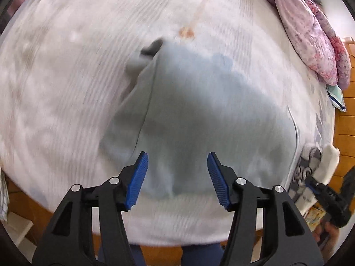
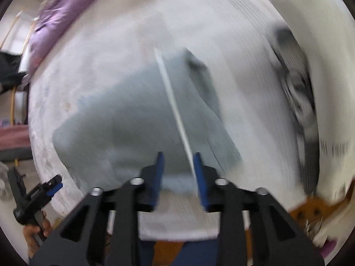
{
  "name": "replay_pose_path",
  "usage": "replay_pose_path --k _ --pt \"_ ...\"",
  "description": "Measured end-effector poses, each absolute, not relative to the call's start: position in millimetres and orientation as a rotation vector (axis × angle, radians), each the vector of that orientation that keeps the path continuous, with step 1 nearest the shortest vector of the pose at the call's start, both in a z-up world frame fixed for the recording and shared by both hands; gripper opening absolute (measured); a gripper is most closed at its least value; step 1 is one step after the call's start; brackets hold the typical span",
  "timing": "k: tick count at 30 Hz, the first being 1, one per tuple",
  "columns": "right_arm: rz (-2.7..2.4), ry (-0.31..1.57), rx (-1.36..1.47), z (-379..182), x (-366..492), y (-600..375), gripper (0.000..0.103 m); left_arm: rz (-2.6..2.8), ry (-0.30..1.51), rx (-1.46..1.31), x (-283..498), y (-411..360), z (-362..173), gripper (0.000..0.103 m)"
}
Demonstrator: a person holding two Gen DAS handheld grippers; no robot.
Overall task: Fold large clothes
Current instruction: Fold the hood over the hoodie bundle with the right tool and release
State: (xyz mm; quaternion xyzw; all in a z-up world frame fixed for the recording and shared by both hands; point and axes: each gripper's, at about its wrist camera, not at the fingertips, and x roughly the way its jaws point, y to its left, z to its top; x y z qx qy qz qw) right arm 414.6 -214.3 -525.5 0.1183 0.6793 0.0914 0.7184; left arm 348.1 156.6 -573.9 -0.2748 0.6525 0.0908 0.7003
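Observation:
A pale grey-blue garment (image 1: 199,115) lies folded into a rough rectangle on the white bed cover (image 1: 66,77). A dark collar piece (image 1: 153,46) sticks out at its far end. My left gripper (image 1: 177,157) hangs open and empty above the garment's near edge. In the right wrist view the same garment (image 2: 124,119) shows a thin white cord (image 2: 173,104) running down it. My right gripper (image 2: 177,157) is open and empty over the garment's near edge. Both views are blurred by motion.
A pink and purple quilt (image 1: 310,35) is piled at the bed's far right, also in the right wrist view (image 2: 57,15). A grey patterned cloth (image 2: 297,93) lies right of the garment. Wooden floor (image 1: 346,102) borders the bed.

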Motion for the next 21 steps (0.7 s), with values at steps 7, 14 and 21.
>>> replay_pose_path --k 7,14,21 --pt "0.156 1.578 0.168 -607 479 -187 0.008 0.265 1.553 -0.534 417 163 -635 0.063" --pt "0.191 1.629 0.071 -648 517 -176 0.003 0.257 1.612 -0.58 445 178 -664 0.068" --pt "0.24 1.613 0.086 -598 517 -179 0.006 0.244 1.52 -0.662 408 202 -640 0.072"
